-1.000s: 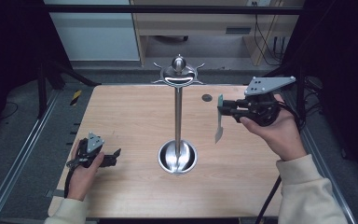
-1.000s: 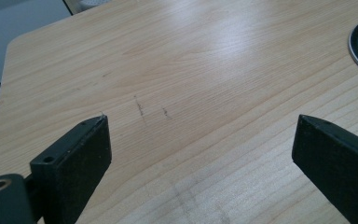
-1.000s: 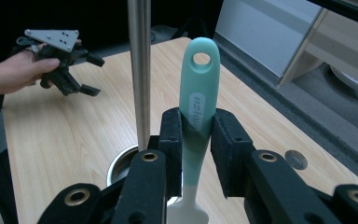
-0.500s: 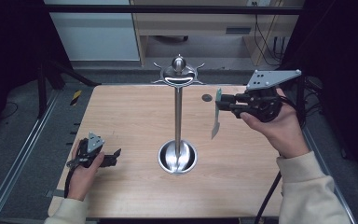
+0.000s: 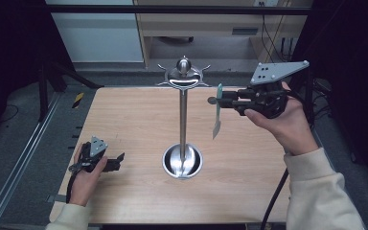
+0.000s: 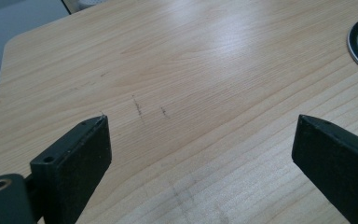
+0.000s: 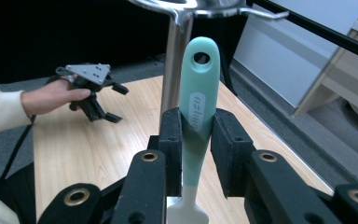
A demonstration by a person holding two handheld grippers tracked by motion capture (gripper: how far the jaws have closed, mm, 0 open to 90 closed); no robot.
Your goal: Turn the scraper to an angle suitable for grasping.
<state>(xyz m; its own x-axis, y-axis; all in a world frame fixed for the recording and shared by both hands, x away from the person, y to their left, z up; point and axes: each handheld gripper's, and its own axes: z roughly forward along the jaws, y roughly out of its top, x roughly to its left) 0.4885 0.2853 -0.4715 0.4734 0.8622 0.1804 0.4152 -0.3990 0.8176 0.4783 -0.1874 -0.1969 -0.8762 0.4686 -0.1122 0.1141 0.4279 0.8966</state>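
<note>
A steel utensil stand (image 5: 183, 115) rises from a round base at the table's middle, with hooks around its top (image 5: 184, 75). My right gripper (image 5: 219, 101) is held up to the right of that top, shut on the mint-green handle of a kitchen utensil (image 5: 217, 113) whose pale blade hangs downward. In the right gripper view the handle (image 7: 197, 98) stands upright between the jaws, its hanging hole just in front of the stand's pole (image 7: 175, 60). My left gripper (image 5: 116, 162) rests on the table at the front left, open and holding nothing; its fingers (image 6: 74, 158) are spread wide.
The wooden table (image 5: 134, 120) has bare surface around the stand's base (image 5: 182, 162). Beyond its far edge stand a pale cabinet (image 5: 96, 28) and a wooden shelf unit (image 5: 211, 24). A metal rail (image 5: 19, 163) runs along the left side.
My right gripper has lifted the utensil higher and carried it left, toward the hooks at the top of the stand. The left gripper has stayed where it was.
</note>
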